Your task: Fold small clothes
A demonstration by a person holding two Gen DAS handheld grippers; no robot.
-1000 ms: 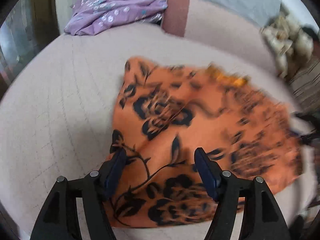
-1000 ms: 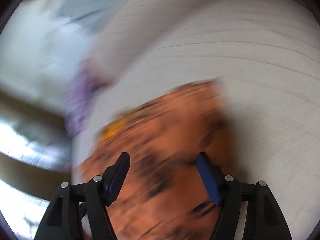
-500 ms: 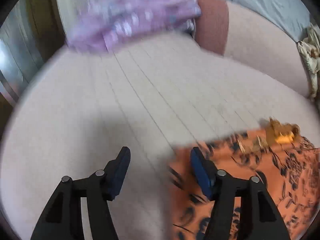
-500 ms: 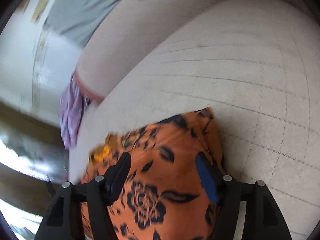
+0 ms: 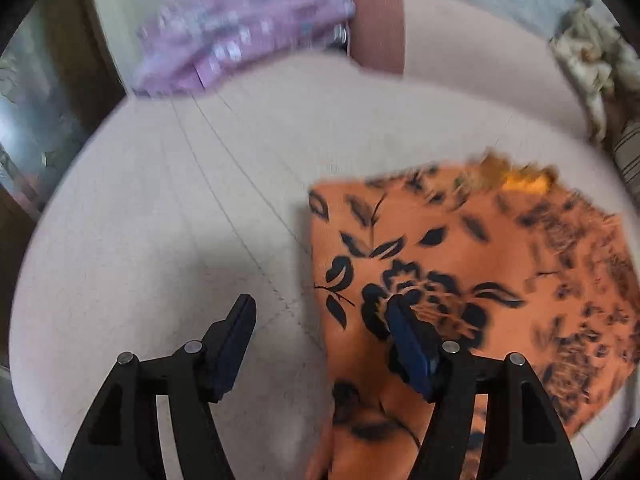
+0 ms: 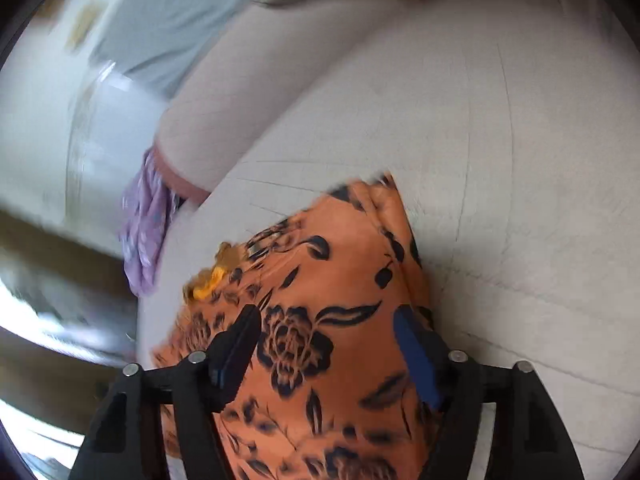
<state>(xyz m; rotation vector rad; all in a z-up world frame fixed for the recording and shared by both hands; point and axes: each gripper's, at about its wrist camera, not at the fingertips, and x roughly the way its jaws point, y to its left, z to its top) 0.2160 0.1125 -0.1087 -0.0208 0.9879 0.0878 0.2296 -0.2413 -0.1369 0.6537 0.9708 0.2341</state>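
An orange garment with a black flower print (image 5: 472,264) lies flat on a pale pink sofa seat (image 5: 180,220). My left gripper (image 5: 320,320) is open and empty, over the garment's left edge, with its right finger above the cloth. In the right wrist view the same garment (image 6: 320,280) lies under my right gripper (image 6: 326,328), which is open and empty above it. A yellow-orange trim (image 6: 208,280) shows at one end of the garment.
A purple flowered garment (image 5: 240,48) lies at the sofa's far left end, next to a reddish-brown cushion edge (image 5: 380,24). A cream crumpled cloth (image 5: 592,60) sits at the far right. The sofa backrest (image 6: 256,92) rises behind the seat.
The left gripper swung left off the garment and has come back over its left edge. The right gripper stayed over the garment. Both stayed open.
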